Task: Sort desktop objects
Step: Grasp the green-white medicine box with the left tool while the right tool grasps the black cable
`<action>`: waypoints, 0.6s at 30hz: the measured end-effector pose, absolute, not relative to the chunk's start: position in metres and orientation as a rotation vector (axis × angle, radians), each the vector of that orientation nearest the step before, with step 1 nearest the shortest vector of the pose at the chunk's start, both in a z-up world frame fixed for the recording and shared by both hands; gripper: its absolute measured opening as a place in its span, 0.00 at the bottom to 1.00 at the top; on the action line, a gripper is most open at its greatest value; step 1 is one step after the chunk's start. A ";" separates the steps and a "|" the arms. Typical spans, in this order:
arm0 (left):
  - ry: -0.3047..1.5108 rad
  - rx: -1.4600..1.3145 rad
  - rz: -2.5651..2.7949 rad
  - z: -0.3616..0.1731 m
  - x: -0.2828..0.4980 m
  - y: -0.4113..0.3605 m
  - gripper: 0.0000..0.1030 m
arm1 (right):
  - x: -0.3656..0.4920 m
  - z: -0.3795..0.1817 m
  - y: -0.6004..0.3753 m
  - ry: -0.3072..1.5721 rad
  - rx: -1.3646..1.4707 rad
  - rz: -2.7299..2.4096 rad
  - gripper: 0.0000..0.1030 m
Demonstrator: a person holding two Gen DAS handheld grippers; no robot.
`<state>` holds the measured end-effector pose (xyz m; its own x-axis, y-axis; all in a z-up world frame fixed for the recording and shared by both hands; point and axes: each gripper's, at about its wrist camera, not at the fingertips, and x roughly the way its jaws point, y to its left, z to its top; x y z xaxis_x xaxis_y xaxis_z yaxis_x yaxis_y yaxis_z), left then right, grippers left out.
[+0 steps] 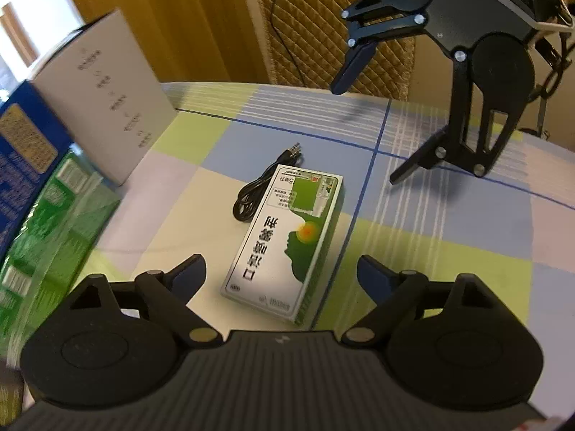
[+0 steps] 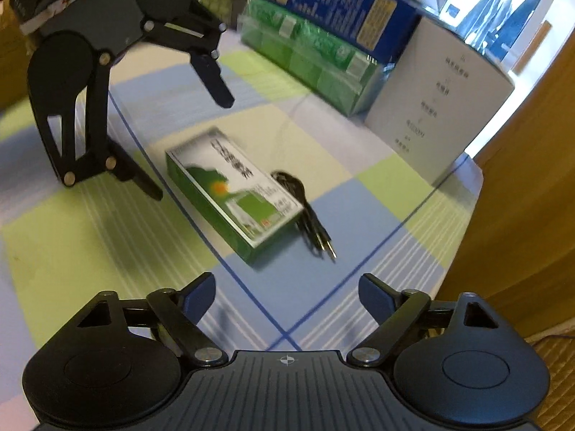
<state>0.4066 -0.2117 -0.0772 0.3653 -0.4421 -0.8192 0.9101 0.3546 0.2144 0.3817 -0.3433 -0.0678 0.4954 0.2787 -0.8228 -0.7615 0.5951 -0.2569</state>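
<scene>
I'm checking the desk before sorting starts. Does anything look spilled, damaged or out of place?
Nothing is spilled or visibly damaged. The green and white box lies flat on the checked cloth, skewed to its lines. A coiled black cable lies loose right beside it. Both grippers, left and right, are open and empty.

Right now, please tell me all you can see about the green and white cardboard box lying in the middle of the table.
The green and white rectangular cardboard box is flat and closed. Its white top shows black characters, a dark green head silhouette with an orange spot, and a green panel; its sides are green. It lies face up on the checked tablecloth, across a thin blue line. A coiled black audio cable lies against one long side. Neither hand-held gripper touches the box; both are open.
</scene>
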 end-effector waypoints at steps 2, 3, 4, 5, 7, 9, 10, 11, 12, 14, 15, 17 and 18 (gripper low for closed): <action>0.744 0.767 -1.001 -0.082 0.412 -0.217 0.82 | 0.387 -0.073 -0.344 0.839 -0.693 0.691 0.73; 0.745 0.770 -1.007 -0.084 0.414 -0.219 0.81 | 0.391 -0.075 -0.344 0.840 -0.703 0.689 0.73; 0.751 0.768 -1.016 -0.086 0.417 -0.221 0.77 | 0.394 -0.076 -0.344 0.842 -0.704 0.689 0.72; 0.755 0.767 -1.028 -0.087 0.419 -0.223 0.75 | 0.397 -0.077 -0.343 0.843 -0.700 0.692 0.71; 0.765 0.774 -1.047 -0.090 0.422 -0.226 0.72 | 0.404 -0.079 -0.342 0.837 -0.699 0.691 0.71; 0.773 0.784 -1.069 -0.092 0.423 -0.227 0.61 | 0.409 -0.080 -0.339 0.837 -0.696 0.696 0.70; 0.774 0.791 -1.070 -0.092 0.423 -0.227 0.53 | 0.412 -0.080 -0.336 0.836 -0.699 0.696 0.70; 0.782 0.788 -1.076 -0.092 0.424 -0.225 0.51 | 0.415 -0.081 -0.334 0.836 -0.706 0.695 0.69; 0.789 0.783 -1.081 -0.092 0.424 -0.222 0.50 | 0.418 -0.083 -0.331 0.837 -0.711 0.699 0.69; 0.811 0.779 -1.077 -0.090 0.425 -0.212 0.49 | 0.422 -0.085 -0.326 0.835 -0.717 0.707 0.67; 0.828 0.782 -1.063 -0.089 0.425 -0.205 0.49 | 0.426 -0.086 -0.323 0.832 -0.717 0.706 0.67; 0.853 0.777 -1.040 -0.087 0.424 -0.192 0.49 | 0.432 -0.088 -0.318 0.832 -0.704 0.704 0.65; 0.865 0.768 -1.024 -0.087 0.425 -0.185 0.49 | 0.437 -0.088 -0.316 0.832 -0.681 0.703 0.65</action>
<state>0.4245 -0.1853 -0.0871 0.2670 -0.3911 -0.8808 0.9337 0.3313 0.1359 0.4372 -0.3157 -0.0881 0.4837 0.2785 -0.8297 -0.7716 0.5831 -0.2541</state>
